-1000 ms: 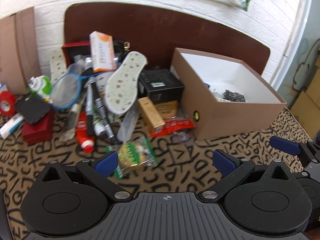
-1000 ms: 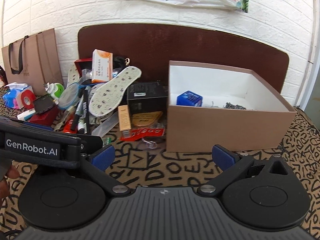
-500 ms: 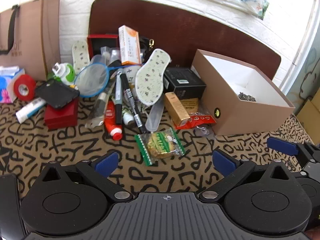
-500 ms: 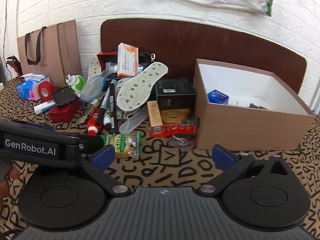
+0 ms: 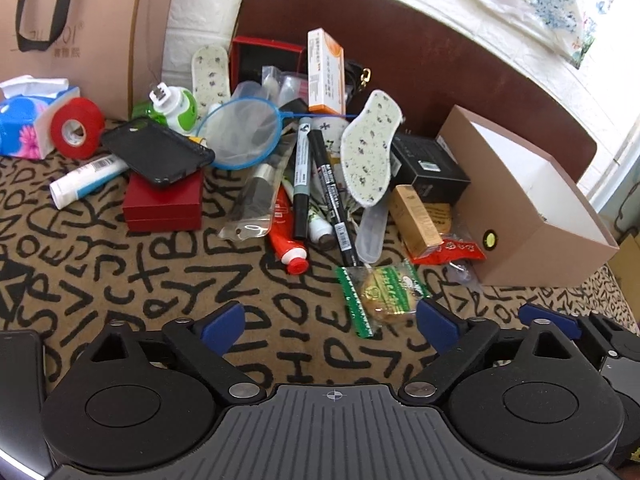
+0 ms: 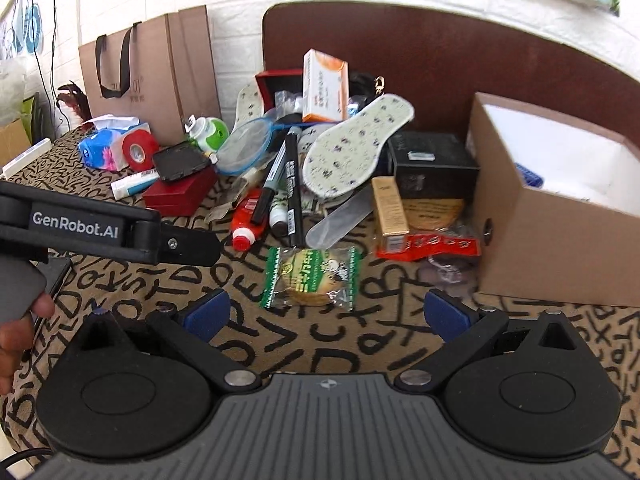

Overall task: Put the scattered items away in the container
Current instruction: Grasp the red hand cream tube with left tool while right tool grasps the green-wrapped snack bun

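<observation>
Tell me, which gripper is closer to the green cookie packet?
Probably the right. The right gripper, open, points straight at the green cookie packet. For the open left gripper, the packet lies off-centre, by its right finger.

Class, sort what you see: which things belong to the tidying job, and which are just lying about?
Job:
brown box
snack packet
insole
black marker
red tube
left tool, open
right tool, open

Lying about:
paper bag
headboard
patterned cloth
</observation>
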Demonstrator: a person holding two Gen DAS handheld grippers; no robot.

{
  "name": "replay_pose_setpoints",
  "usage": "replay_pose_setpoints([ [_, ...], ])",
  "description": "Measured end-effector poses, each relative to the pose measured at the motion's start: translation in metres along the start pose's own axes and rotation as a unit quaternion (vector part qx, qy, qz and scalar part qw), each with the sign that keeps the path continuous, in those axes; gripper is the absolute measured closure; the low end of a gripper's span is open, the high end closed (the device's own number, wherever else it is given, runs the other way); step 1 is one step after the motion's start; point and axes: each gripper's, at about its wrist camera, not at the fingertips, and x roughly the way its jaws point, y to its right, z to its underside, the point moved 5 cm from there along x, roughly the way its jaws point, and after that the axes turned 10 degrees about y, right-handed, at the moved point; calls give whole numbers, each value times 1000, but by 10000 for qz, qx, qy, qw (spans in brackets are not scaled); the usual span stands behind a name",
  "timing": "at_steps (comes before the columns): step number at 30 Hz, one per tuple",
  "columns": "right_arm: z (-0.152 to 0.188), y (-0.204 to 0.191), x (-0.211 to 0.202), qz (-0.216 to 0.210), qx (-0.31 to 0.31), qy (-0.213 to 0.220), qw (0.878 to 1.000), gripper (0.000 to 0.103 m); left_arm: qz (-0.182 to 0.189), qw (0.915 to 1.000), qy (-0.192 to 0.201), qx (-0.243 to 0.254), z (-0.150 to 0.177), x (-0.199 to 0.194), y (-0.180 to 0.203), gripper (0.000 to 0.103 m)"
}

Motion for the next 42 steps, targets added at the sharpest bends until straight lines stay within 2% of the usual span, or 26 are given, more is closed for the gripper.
replay_pose_setpoints([
  [8, 8, 3, 25, -125, 168, -197, 9996, 1, -207, 9994, -155, -222, -4, 33, -21, 24],
  [16, 13, 5, 51, -237, 246, -299, 9990, 4, -192, 9985, -346, -367, -9, 74, -29, 40],
  [28, 13, 4, 81, -375, 367, -320, 9981, 11, -211, 9985, -299, -397, -19, 106, -30, 43],
  [29, 13, 3, 83, -377, 367, -343, 9980, 13, -223, 9987, -282, -362, -20, 107, -30, 43],
  [31, 14, 3, 87, -392, 373, -387, 9978, 20, -318, 9987, -282, -268, -20, 110, -30, 67],
  [33, 15, 3, 87, -305, 303, -380, 9984, 32, -334, 9987, -292, -250, -20, 110, -32, 75],
  [35, 14, 3, 86, -299, 285, -398, 9984, 38, -316, 9986, -312, -299, -19, 108, -34, 78],
  [42, 17, 1, 73, -421, 259, -519, 9974, 39, -159, 9982, -530, -241, -4, 82, -30, 81],
])
